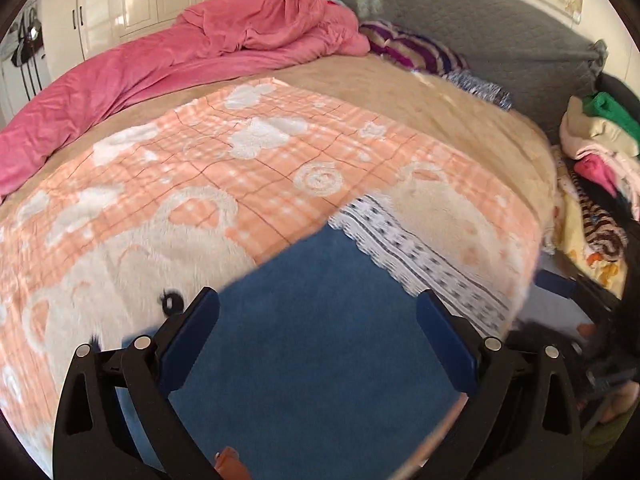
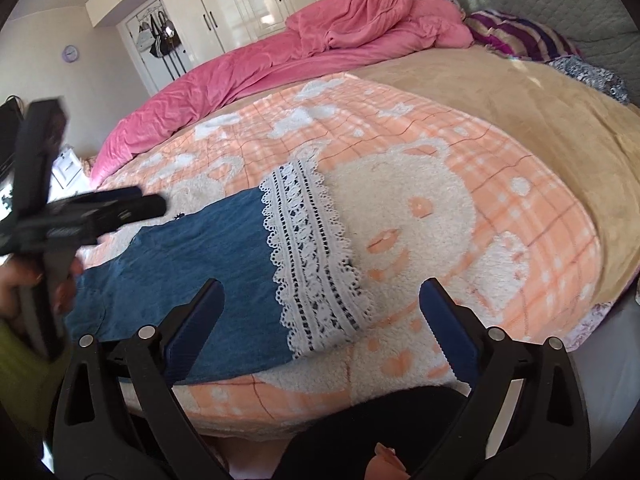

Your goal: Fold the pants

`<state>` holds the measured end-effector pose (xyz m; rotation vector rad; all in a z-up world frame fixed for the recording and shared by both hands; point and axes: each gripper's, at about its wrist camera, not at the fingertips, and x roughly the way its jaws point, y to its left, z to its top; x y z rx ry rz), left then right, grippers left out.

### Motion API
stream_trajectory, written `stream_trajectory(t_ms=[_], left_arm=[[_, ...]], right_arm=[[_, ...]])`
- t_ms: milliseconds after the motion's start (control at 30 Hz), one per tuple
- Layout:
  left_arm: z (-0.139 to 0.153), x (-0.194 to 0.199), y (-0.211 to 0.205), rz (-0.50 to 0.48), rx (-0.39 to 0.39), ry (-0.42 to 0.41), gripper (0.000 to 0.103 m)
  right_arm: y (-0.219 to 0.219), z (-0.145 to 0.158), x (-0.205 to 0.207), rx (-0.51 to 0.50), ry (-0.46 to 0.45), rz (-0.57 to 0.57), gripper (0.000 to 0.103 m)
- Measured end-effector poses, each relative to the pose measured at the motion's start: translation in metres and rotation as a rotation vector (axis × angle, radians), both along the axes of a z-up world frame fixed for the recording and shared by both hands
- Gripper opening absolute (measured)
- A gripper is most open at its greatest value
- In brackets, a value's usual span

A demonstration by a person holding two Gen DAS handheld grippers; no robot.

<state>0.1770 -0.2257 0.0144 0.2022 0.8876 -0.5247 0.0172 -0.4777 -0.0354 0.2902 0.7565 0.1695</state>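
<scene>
Blue denim pants (image 2: 192, 264) with a white lace hem (image 2: 312, 256) lie flat on the orange-and-white plush blanket (image 2: 460, 160) on the bed. In the left wrist view the denim (image 1: 312, 340) fills the space under my left gripper (image 1: 318, 304), with the lace hem (image 1: 416, 256) to the right. The left gripper is open and empty just above the denim. My right gripper (image 2: 320, 292) is open and empty, over the lace end near the bed's front edge. The left gripper's body (image 2: 80, 212) shows at the left of the right wrist view, above the pants' other end.
A pink duvet (image 1: 200, 52) lies bunched along the far side of the bed, with a striped pillow (image 1: 416, 48) and grey headboard (image 1: 480, 12) behind. A pile of clothes (image 1: 596, 152) sits off the bed's right side. White wardrobes (image 2: 248, 0) stand at the back.
</scene>
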Motion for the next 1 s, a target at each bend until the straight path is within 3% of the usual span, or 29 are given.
stream_trajectory(t_ms=[100,333,433,533,633,800,933,1000], left_arm=[[-0.007,0.029,-0.015,0.011,0.042,0.019,0.098],[-0.02,0.06,-0.036,-0.065,-0.001,0.063,0.098],[-0.032,0.072,-0.046,-0.11,-0.005,0.091,0.098],[-0.044,0.086,-0.052,-0.131,-0.046,0.16,0.098],[-0.057,0.099,-0.055,-0.147,-0.08,0.228,0.097],[-0.072,0.111,-0.061,-0.201,-0.094,0.249,0.093],[-0.087,0.117,-0.066,-0.222,-0.125,0.311,0.092],[-0.089,0.117,-0.065,-0.222,-0.174,0.32,0.088]], right_arm=[[0.005,0.0,0.013,-0.008,0.007,0.018,0.092],[0.01,-0.022,0.038,0.039,0.104,0.036,0.092],[0.015,-0.032,0.04,0.005,0.135,0.038,0.092],[0.017,-0.04,0.037,0.035,0.145,0.056,0.077],[0.021,-0.038,0.031,0.013,0.094,0.072,0.064],[0.013,-0.045,0.031,0.038,0.099,0.048,0.063],[0.027,-0.046,0.028,-0.062,0.089,0.07,0.063],[0.025,-0.045,0.027,-0.043,0.084,0.06,0.054]])
